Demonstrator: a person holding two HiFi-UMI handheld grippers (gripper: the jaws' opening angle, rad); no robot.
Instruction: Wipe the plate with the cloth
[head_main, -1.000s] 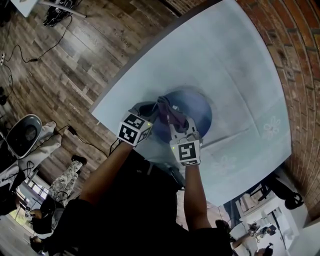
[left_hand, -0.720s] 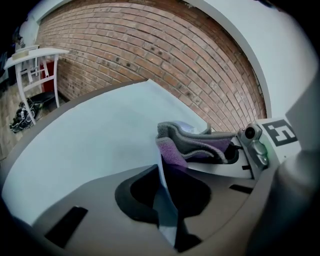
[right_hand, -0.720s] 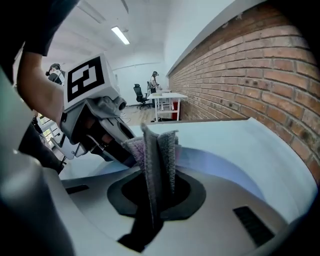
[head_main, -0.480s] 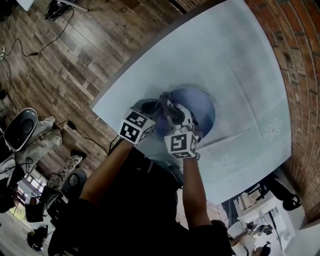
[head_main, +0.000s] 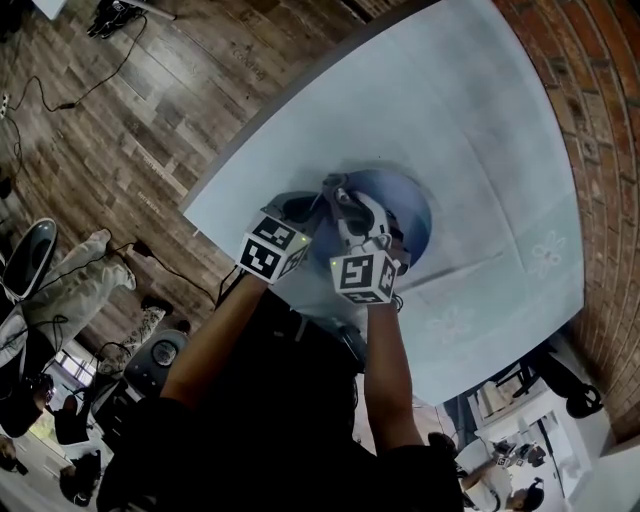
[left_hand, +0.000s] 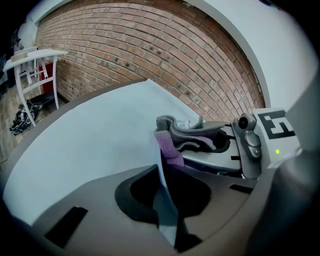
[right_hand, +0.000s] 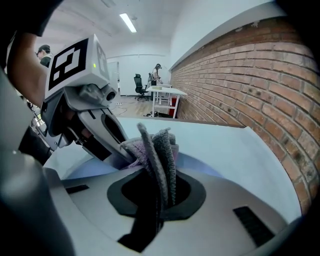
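Compared with a second ago, the right tool (head_main: 347, 212) is seen rolled and carried a little further across the plate (head_main: 408, 212); the left tool (head_main: 305, 213) is kept in place. On the tabletop (head_main: 480, 140) the plate is set near the near left edge. Its rim is clamped in the nearly closed left tool. The cloth (head_main: 338, 192) is pinched in the closed right tool, just beside. Most of the plate's bare face is judged to lie beyond the cloth, toward the far right edge.

A blue plate (head_main: 408, 212) rests on the pale-blue table (head_main: 480, 120).
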